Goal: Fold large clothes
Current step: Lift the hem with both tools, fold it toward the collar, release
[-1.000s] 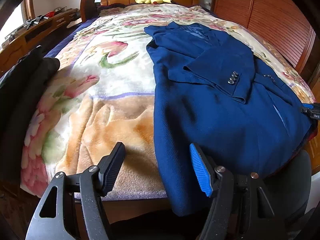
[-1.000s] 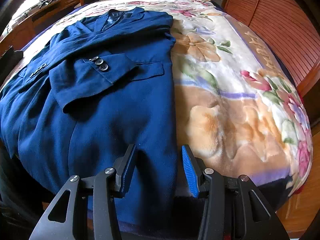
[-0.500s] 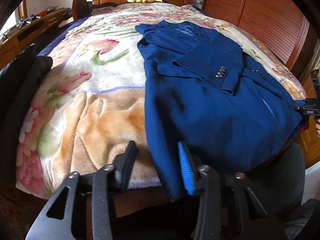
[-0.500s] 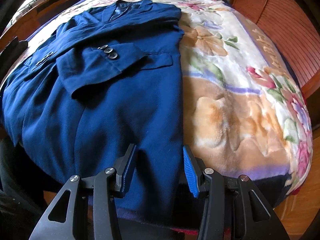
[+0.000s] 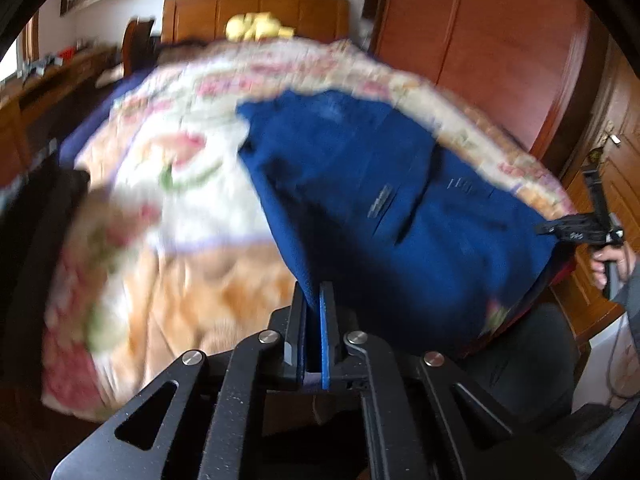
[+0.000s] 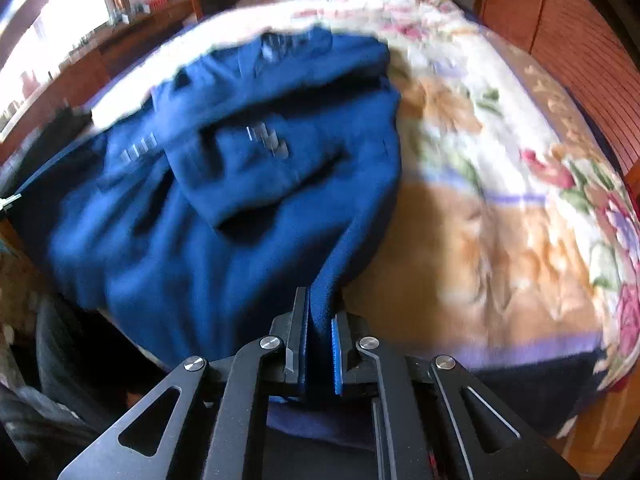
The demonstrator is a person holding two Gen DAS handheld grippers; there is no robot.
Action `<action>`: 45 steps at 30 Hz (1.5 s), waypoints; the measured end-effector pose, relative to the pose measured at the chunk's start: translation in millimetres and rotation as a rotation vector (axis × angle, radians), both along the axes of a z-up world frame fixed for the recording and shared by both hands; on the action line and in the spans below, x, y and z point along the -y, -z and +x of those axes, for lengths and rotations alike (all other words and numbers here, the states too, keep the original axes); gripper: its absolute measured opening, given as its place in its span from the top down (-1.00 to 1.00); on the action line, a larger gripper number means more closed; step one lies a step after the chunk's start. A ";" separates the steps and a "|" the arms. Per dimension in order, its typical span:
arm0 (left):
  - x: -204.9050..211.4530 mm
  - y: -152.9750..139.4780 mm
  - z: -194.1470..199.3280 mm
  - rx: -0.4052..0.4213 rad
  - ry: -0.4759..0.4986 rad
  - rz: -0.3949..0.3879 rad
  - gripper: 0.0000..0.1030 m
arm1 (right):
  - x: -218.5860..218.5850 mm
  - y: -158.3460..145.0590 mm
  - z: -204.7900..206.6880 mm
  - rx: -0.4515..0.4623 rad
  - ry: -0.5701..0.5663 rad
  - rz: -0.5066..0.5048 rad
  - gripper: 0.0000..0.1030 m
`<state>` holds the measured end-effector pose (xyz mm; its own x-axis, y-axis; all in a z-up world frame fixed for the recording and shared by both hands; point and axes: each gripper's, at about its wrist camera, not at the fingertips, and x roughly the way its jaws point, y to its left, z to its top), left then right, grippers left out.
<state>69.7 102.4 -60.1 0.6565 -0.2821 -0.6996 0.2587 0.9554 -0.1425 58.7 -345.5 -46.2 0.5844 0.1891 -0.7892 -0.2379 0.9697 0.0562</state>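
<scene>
Left wrist view showed the left tool [image 5: 314, 300] having just closed on the hem of the blue jacket [image 5: 360, 184], which lay on the bed's floral blanket [image 5: 180, 208]. Over at the other hem corner, the right tool [image 6: 320, 312] had likewise just closed, pinching the cloth.

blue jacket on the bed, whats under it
The blue jacket lies on a floral blanket, which shows all around it. What the blanket looks like beneath the jacket is covered. Both hem corners are pinched in closed jaws.
</scene>
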 end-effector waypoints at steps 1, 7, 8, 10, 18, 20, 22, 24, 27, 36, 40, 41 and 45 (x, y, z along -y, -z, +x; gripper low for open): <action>3.3 -11.7 -0.2 0.027 0.010 -0.003 0.90 | 2.4 -8.6 -1.9 0.032 -0.001 0.026 0.84; 21.0 -64.8 2.2 0.146 0.057 -0.007 0.90 | 14.7 -73.3 -18.7 0.253 -0.005 0.153 0.84; 22.1 -70.8 2.4 0.160 0.058 -0.002 0.90 | 15.2 -79.9 -22.9 0.276 0.000 0.156 0.84; 22.9 -81.7 2.2 0.178 0.049 0.002 0.90 | 20.0 -91.0 -30.6 0.308 0.003 0.182 0.84; 22.4 -128.1 -23.9 0.283 0.045 -0.021 0.91 | 29.0 -116.2 -78.2 0.406 -0.023 0.212 0.85; 25.0 -136.2 -30.7 0.306 0.047 -0.010 0.91 | 30.7 -122.2 -91.6 0.437 -0.029 0.220 0.85; 26.1 -146.8 -41.8 0.331 0.050 -0.009 0.91 | 32.4 -130.0 -111.3 0.468 -0.039 0.223 0.85; 28.3 -156.5 -54.2 0.360 0.050 -0.003 0.91 | 36.4 -134.5 -133.0 0.498 -0.045 0.222 0.85; 24.9 -173.4 -74.7 0.405 0.044 -0.007 0.91 | 40.9 -142.1 -165.7 0.531 -0.051 0.229 0.85; 13.3 -169.2 -84.3 0.422 -0.001 -0.003 0.91 | 56.3 -132.5 -199.1 0.557 -0.065 0.221 0.85; 11.6 -153.7 -45.5 0.362 -0.020 -0.008 0.91 | 57.2 -120.4 -167.4 0.512 -0.063 0.222 0.85; 12.9 -152.1 -41.0 0.353 -0.020 0.000 0.91 | 54.8 -120.4 -156.4 0.503 -0.063 0.218 0.85; 19.4 -141.3 10.5 0.303 -0.023 0.032 0.91 | 44.6 -121.2 -105.1 0.486 -0.080 0.198 0.85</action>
